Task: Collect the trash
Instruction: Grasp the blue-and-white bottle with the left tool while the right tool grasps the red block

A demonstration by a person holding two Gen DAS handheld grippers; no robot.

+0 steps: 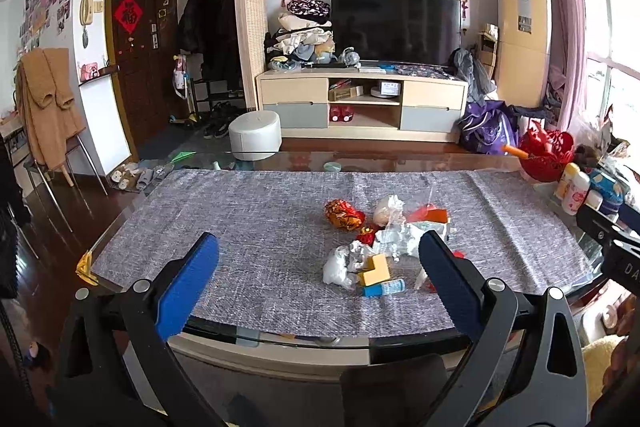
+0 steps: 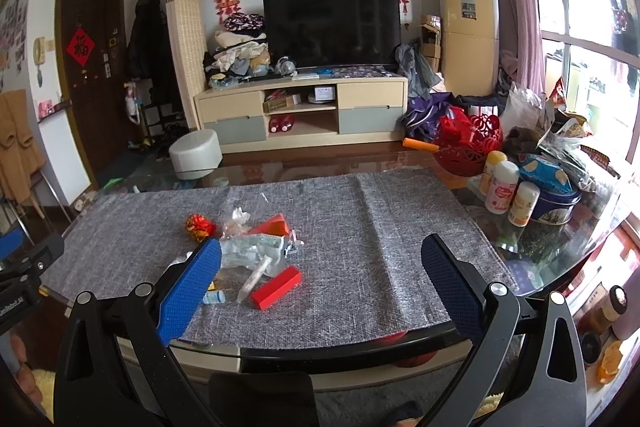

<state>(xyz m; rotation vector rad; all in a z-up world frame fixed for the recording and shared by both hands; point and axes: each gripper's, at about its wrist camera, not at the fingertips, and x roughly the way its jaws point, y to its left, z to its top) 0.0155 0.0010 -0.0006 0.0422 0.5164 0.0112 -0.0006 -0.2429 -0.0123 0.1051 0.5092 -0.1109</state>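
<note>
A pile of trash lies on the grey table mat (image 1: 248, 227): a red-gold foil wrapper (image 1: 344, 214), crumpled white paper (image 1: 340, 265), a yellow block (image 1: 375, 269), a small blue-white bottle (image 1: 390, 287) and a clear plastic bag (image 1: 394, 239). My left gripper (image 1: 319, 247) is open and empty, near the front edge before the pile. In the right wrist view the pile shows a red block (image 2: 277, 287), a white paper stick (image 2: 254, 277), the plastic bag (image 2: 252, 251) and the foil wrapper (image 2: 199, 225). My right gripper (image 2: 321, 251) is open and empty, right of the pile.
The mat (image 2: 380, 227) covers a glass table (image 2: 552, 259). At its right end stand a red basket (image 2: 472, 147), white bottles (image 2: 502, 193), a blue tin (image 2: 558, 203) and bags. A white stool (image 2: 196, 153) and a TV cabinet (image 2: 304, 115) stand beyond.
</note>
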